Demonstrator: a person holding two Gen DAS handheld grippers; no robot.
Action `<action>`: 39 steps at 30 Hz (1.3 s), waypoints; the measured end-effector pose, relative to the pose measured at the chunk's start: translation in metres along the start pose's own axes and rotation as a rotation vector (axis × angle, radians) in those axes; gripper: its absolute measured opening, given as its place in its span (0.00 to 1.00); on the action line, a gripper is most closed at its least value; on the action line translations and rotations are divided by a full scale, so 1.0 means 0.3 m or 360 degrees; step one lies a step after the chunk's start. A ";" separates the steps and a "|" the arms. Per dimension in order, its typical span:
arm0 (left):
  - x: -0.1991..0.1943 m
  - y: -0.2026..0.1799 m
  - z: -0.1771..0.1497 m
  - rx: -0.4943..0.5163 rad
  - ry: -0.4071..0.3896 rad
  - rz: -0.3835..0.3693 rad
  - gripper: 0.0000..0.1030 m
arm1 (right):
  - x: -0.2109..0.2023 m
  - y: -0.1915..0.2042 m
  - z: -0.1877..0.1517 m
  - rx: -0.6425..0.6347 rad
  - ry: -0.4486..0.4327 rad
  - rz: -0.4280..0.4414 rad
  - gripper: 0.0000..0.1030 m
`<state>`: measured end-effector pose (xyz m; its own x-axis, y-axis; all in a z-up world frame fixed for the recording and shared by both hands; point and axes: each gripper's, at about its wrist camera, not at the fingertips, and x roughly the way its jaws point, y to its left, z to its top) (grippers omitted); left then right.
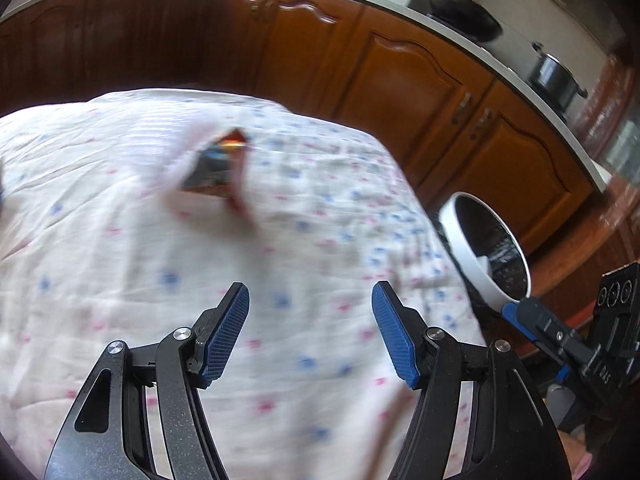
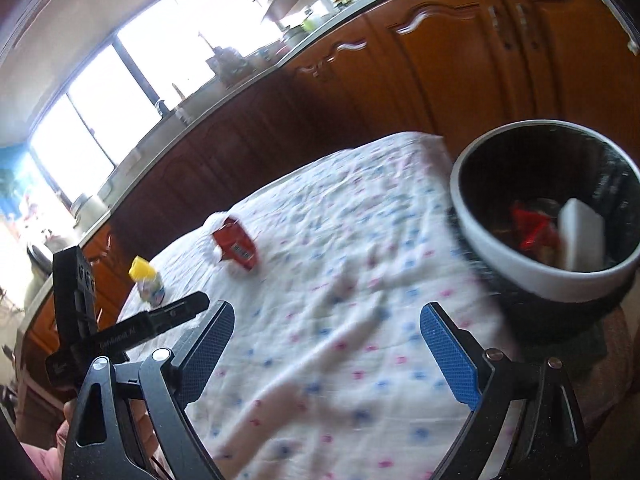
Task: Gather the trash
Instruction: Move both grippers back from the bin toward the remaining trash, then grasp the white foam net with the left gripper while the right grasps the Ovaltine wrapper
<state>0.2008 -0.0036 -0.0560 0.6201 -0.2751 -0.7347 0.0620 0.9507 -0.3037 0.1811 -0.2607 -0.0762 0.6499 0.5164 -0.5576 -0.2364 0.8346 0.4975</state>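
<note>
Bright daylight from blown-out windows (image 2: 100, 120) at 10 o'clock; tablecloth (image 1: 200, 260) motion-blurred; fisheye edges curve and darken.

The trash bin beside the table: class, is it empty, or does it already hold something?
Not empty. The right wrist view shows the trash bin holding a red wrapper and a white block.

You see red carton (image 2: 235, 249) tipped on floral cloth, small yellow-capped bottle (image 2: 147, 282) upright nearby, white-rimmed bin (image 2: 541, 280) holding red wrapper (image 2: 530, 227).
</note>
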 end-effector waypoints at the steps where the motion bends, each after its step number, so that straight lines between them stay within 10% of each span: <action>1: -0.009 0.027 -0.001 -0.0018 -0.0005 0.0012 0.63 | 0.011 0.012 0.000 -0.0011 0.0008 0.0005 0.93; 19: -0.062 0.356 0.078 -0.0161 -0.0074 0.0187 0.63 | 0.289 0.286 0.010 -0.0371 0.0102 0.0093 0.91; 31: 0.035 0.432 0.241 -0.0095 -0.0077 0.0140 0.63 | 0.522 0.357 0.084 -0.0588 0.0212 0.0017 0.69; 34: 0.056 0.459 0.282 -0.0139 -0.0071 0.0071 0.63 | 0.567 0.359 0.106 -0.0583 0.0226 0.0025 0.59; 39: 0.116 0.475 0.327 -0.0183 -0.0035 0.0002 0.63 | 0.601 0.346 0.128 -0.0535 0.0245 0.0010 0.09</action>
<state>0.3081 0.1362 -0.0653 0.6373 -0.2694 -0.7220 -0.0282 0.9281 -0.3712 0.3014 -0.0885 -0.0996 0.5375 0.5229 -0.6615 -0.4806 0.8346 0.2692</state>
